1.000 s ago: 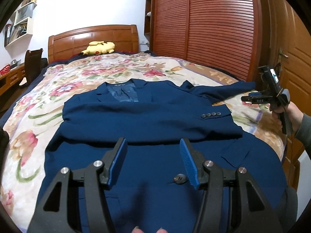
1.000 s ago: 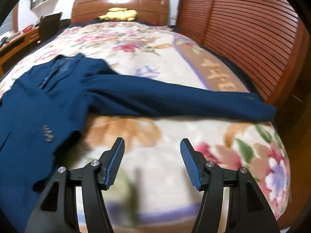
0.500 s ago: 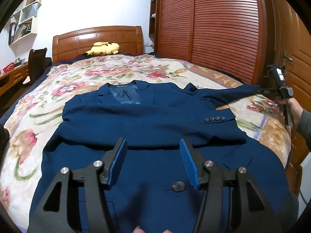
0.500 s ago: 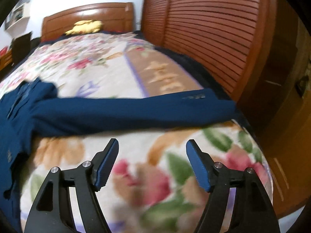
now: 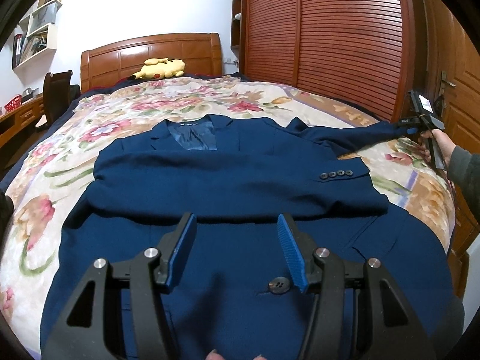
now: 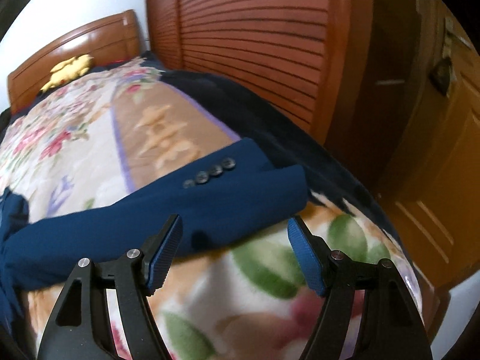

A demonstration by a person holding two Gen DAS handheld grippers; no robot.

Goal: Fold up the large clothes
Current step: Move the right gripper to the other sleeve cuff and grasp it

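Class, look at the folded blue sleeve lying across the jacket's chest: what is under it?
Under the folded sleeve lies the jacket front, flat on the floral blanket. The chest beneath the sleeve is covered, so any buttons or pockets there cannot be seen.

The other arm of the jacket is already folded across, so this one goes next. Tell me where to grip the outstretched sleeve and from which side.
Grip the outstretched navy jacket sleeve at its cuff end, just past the four small dark cuff buttons. It lies flat on the floral bedspread, its free end near the bed's edge. Bring the open right hand-held gripper in from that edge and pinch across the cuff's width.
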